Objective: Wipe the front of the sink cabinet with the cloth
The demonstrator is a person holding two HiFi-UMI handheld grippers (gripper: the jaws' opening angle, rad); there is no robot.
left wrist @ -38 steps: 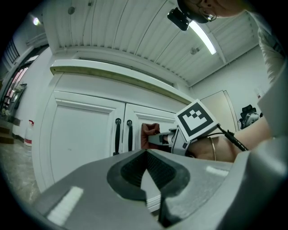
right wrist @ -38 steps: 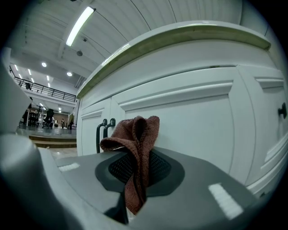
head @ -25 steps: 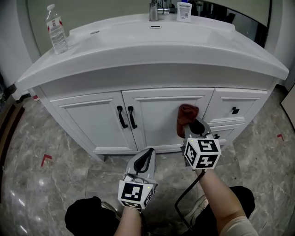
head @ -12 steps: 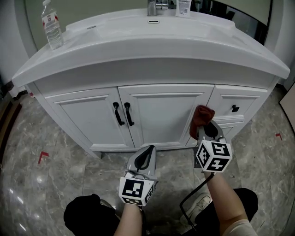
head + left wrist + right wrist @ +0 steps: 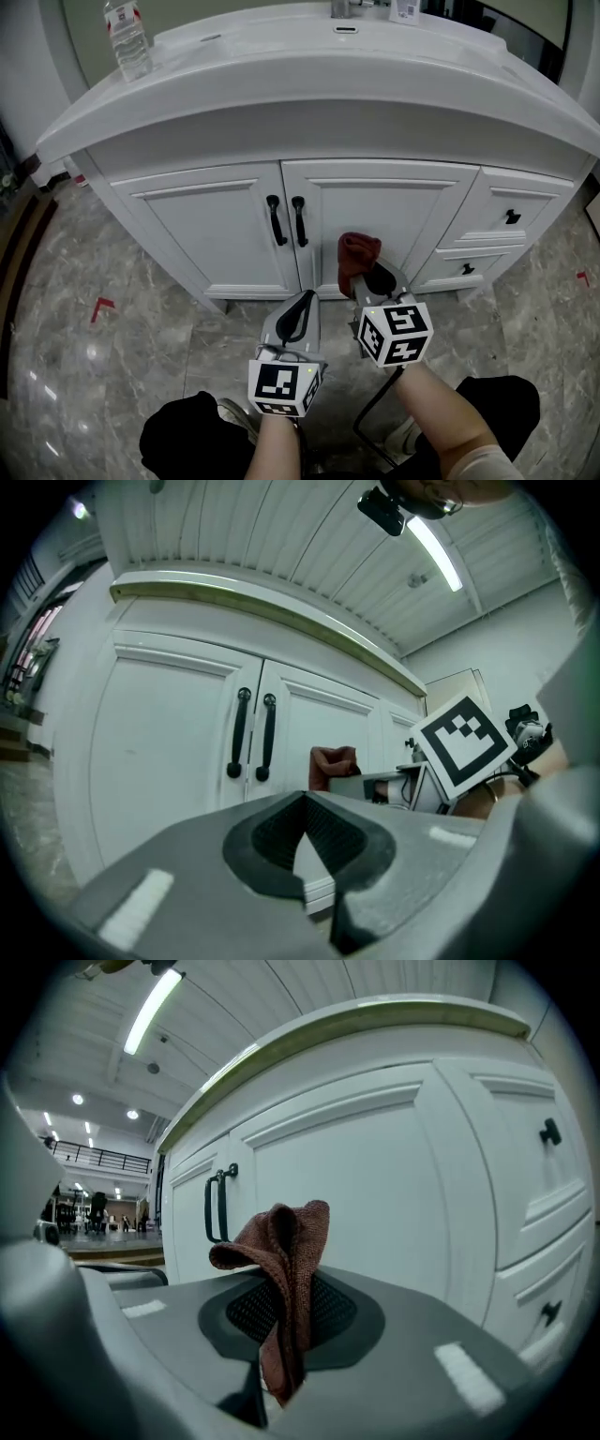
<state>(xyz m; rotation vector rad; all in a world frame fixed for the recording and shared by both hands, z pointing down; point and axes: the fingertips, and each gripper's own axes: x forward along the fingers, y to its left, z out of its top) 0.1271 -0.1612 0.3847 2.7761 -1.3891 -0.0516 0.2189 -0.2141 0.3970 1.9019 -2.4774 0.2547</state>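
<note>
— Biggest thing first?
— Sink cabinet (image 5: 206,234), white, spanning the head view under a broad basin top. Two doors in the middle, drawers (image 5: 514,217) off to the right.
— And on that front?
— Right door (image 5: 403,216), a flat panel, with paired black handles (image 5: 286,220) along the seam between the doors.
— Then the grippers?
— Right gripper (image 5: 376,277) up close to the lower part of that right door, clamped tight on the cloth (image 5: 357,255). Left gripper (image 5: 302,306) beside it and lower, farther back from the cabinet, jaws closed together on nothing, pointing at the doors' seam.
— So the nearer hand for the wipe?
— Right, clearly, and carrying the cloth.
— Where from the jaws?
— Straight ahead. Pinched at its lower end between the pads, a bunched reddish-brown fold rising past the fingertips toward the door, just right of the handles.
— Long axis?
— Along the jaws, from pinch to free tip, with the tip leaning toward the panel. Roughly upright in the right gripper view, top flopped over to the handle side.
— Touching the door?
— Hard to tell; right at the panel or just shy of it.
— Judgement on the next move?
— Probably press forward along that axis, then sweep sideways across the panel, minding the handles.
</note>
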